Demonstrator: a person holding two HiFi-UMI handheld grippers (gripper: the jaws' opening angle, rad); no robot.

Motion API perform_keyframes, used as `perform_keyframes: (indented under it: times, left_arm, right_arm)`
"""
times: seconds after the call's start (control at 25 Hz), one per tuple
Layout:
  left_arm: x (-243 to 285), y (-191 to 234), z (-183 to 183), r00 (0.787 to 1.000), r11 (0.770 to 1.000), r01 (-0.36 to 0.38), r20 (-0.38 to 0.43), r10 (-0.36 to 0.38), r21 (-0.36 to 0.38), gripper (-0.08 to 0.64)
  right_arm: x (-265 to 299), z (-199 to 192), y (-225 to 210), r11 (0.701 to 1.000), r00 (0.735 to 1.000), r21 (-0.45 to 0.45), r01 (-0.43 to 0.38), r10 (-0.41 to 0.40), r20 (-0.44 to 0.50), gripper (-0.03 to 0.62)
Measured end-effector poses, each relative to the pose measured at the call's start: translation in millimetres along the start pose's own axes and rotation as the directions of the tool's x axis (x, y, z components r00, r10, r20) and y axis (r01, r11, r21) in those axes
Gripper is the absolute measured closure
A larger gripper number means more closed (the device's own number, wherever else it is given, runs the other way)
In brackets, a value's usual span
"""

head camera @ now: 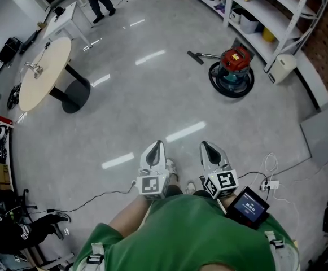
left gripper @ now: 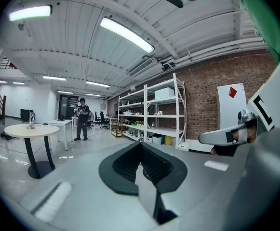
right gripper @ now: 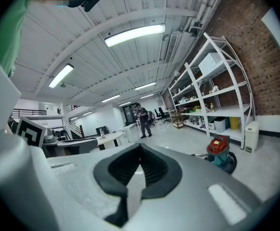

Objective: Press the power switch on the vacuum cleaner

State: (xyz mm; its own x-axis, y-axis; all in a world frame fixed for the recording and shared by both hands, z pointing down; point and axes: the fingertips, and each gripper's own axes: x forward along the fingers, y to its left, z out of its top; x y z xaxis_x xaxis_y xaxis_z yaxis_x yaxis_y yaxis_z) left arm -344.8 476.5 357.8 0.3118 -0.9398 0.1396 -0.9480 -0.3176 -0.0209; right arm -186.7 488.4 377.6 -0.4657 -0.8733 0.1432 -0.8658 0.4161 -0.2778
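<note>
Red vacuum cleaner (head camera: 235, 61) stands apart; left claw (head camera: 157, 144) and right claw (head camera: 204, 145) are closed.

- Left grey-and-white tool (head camera: 157, 145), held low just ahead of the green-shirted torso (head camera: 192, 230), points forward, jaws together with nothing between.
- Right grey-and-white tool (head camera: 206, 147), just beside it, points likewise, jaws together, empty.

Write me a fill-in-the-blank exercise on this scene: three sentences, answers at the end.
1. The vacuum cleaner has a ___ top over a teal base.
2. In the head view, the round table lies to the ___ of the vacuum cleaner.
3. The left gripper and the right gripper, jaws together, both hold ___.
Missing words: red; left; nothing.
</note>
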Motion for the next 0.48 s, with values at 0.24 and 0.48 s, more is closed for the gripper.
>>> perform_keyframes:
  times: [0.24, 0.48]
  left_arm:
    - [39.5, 20.7, 2.1, 0.999, 0.998, 0.041, 0.015, -0.04, -0.037, 0.552]
    - [77.0, 59.7, 9.8, 0.997, 0.995, 0.075, 0.029, -0.073, -0.062, 0.552]
  right_arm:
    - [36.2, 11.7, -12.1, 0.998, 0.999, -0.029, 0.05, -0.05, -0.007, 0.592]
    - [84.5, 29.0, -6.8, 0.995, 0.996, -0.054, 0.087, -0.088, -0.015, 0.592]
